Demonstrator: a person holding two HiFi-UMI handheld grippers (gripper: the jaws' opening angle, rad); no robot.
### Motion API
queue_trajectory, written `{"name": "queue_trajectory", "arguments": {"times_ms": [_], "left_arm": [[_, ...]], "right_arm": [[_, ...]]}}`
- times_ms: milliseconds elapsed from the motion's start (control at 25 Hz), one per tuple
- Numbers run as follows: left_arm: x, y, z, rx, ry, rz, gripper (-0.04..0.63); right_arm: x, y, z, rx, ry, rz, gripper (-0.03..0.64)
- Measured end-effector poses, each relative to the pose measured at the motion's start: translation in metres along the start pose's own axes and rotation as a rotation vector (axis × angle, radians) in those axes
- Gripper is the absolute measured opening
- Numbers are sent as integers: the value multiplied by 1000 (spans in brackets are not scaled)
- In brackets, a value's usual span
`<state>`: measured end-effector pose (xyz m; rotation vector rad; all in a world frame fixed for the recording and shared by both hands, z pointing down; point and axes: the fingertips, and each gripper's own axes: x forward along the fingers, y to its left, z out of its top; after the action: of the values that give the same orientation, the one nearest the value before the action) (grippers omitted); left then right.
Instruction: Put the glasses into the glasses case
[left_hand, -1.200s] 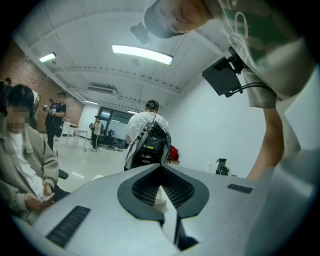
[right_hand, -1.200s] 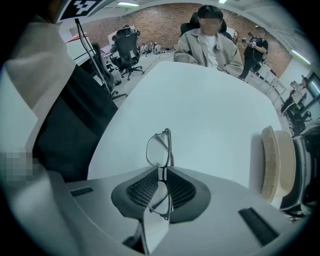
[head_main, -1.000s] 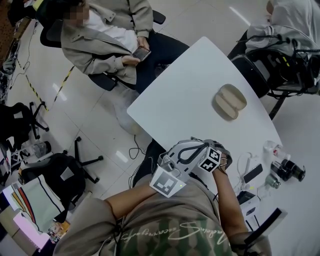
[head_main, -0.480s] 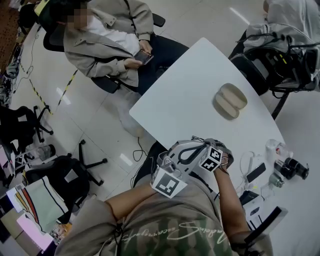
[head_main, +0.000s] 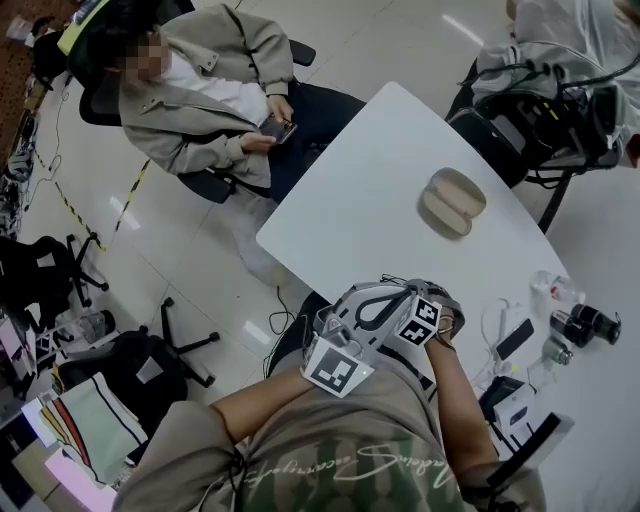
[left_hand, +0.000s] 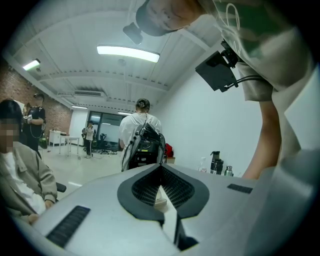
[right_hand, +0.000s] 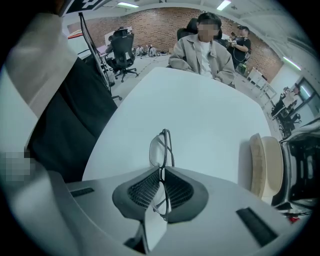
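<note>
1. Right gripper (right_hand: 161, 172): the jaws are clamped on the glasses (right_hand: 161, 145), gripping the frame near its middle. 1 lens rim sticks out past the jaw tips and the other lies back between the jaws. The glasses are held edge-on, lenses upright, over the near part of the table (head_main: 360, 200). Whether they touch the tabletop cannot be told.
2. Left gripper (left_hand: 161, 172): the jaws are together at the tips, and nothing can be made out between them. This gripper points level across the room, toward a standing person (left_hand: 141, 125) seen from behind.
3. Both grippers are held close together at the person's chest, at the near edge of the table. In the head view the left marker cube (head_main: 335, 367) sits lower left and the right marker cube (head_main: 420, 322) upper right.
4. Case (head_main: 452, 203): beige and open, with its 2 halves lying side by side on the far right part of the table. It is well apart from both grippers. In the right gripper view it lies to the right of the glasses.
5. Seated person (head_main: 200, 95): in a chair beyond the table's left edge, holding a phone (head_main: 272, 128).
6. Bottles (head_main: 585, 325) and small devices lie at the table's right end. A black bag (head_main: 540, 125) hangs beyond the far right corner.
</note>
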<state>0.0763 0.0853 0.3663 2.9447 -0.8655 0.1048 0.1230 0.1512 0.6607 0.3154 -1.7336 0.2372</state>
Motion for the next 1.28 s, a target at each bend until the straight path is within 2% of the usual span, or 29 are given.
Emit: {"name": "queue_trajectory", "arguments": {"times_ms": [320,560,840,1080,1280], "left_arm": [[5,11,-3,-14,1,-45,6],[10,23,0,-26,-29,-77,6],[14,45,1,-80,-45,-75,6],[16,50,2,-92,-58,-105,6],[14,57,2,-87,-52,-83,6]], "right_arm": [[1,-5,-1,48,14,-14,38],[-3,-14,10,87,16,-28,37],[-4,-23,19,127,19,-41,35],[-4,-30,25,125,25,-56,35],[-4,-33,28,136,29,-51,35]]}}
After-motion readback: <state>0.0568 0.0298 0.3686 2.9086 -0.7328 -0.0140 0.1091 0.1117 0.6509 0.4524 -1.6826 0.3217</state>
